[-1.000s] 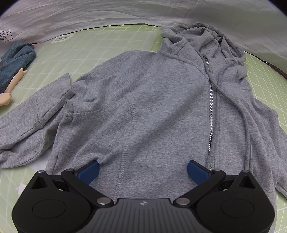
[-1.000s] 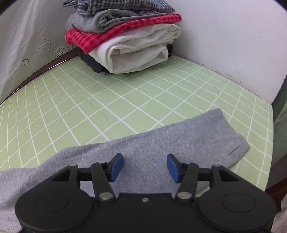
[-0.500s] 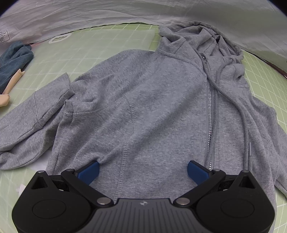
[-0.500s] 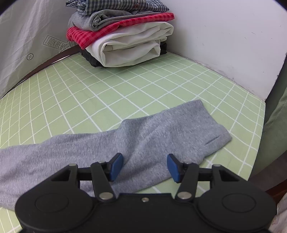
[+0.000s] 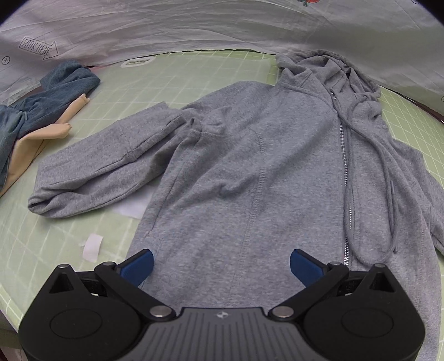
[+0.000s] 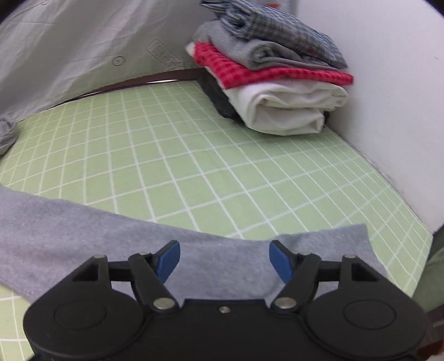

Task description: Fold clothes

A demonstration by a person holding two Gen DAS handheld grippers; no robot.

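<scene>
A grey zip-up hoodie (image 5: 263,172) lies face up on the green grid mat (image 5: 69,236), hood at the far end, its left sleeve (image 5: 105,172) bent beside the body. My left gripper (image 5: 220,266) is open and empty just above the hoodie's hem. In the right wrist view the hoodie's other sleeve (image 6: 83,238) stretches across the mat (image 6: 194,172), cuff at the right. My right gripper (image 6: 224,261) is open and empty, hovering over that sleeve near the cuff.
A stack of folded clothes (image 6: 277,83) stands in the far right corner against the white wall (image 6: 402,111). A blue and a beige garment (image 5: 41,111) lie at the far left. A small white scrap (image 5: 93,247) lies on the mat. A grey sheet (image 5: 194,25) hangs behind.
My left gripper has pulled back and turned left, showing the whole left sleeve. My right gripper has widened its jaws and swung left, bringing the sleeve cuff nearer its fingers.
</scene>
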